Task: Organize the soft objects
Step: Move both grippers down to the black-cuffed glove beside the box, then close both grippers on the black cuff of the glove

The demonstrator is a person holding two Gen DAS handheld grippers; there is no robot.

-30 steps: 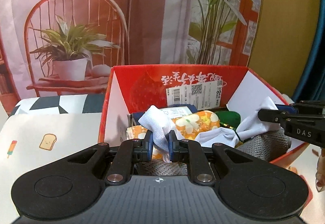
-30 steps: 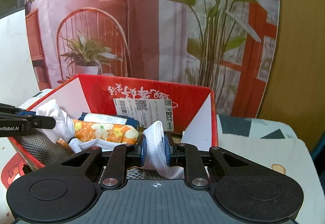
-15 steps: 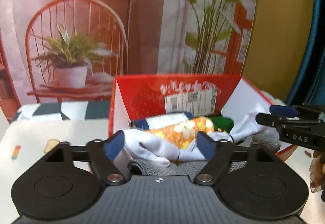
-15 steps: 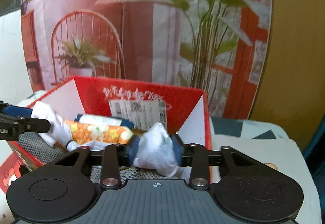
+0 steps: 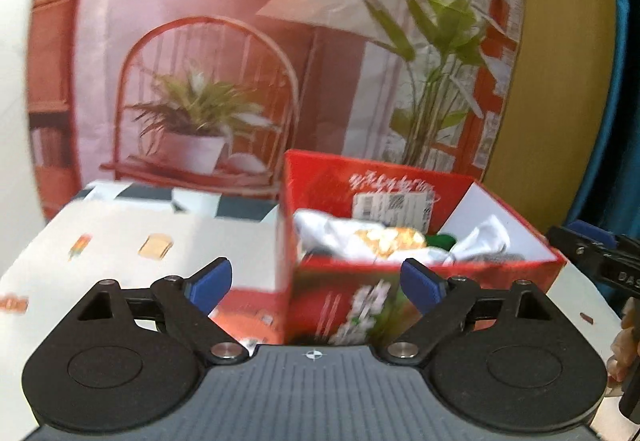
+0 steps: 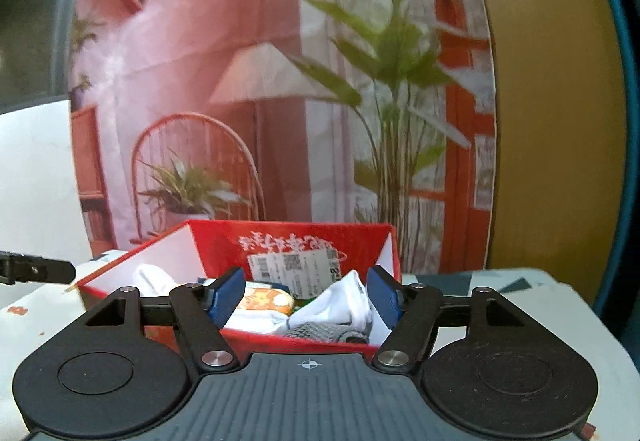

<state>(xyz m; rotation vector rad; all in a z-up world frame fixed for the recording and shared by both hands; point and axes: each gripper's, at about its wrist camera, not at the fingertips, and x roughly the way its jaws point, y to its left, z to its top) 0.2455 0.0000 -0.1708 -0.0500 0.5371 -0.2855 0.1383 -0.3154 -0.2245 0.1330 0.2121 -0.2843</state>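
L wrist view: left gripper (image 5: 316, 283) spread wide, jaws have just been opening, nothing between them. White cloth (image 5: 332, 231) lies in the red box (image 5: 400, 273) at 12–1 o'clock, beyond the tips. Looks light, floppy; best pinched at a bunched fold.

R wrist view: right gripper (image 6: 306, 295) released too, jaws just been opening. Cloth (image 6: 344, 305) past pads at 12 o'clock, untouched, in box (image 6: 224, 241).

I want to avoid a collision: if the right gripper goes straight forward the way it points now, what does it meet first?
Probably the red box's near wall, or the white cloth heaped just above it. The right gripper is open with nothing between its pads. Depth is hard to judge.
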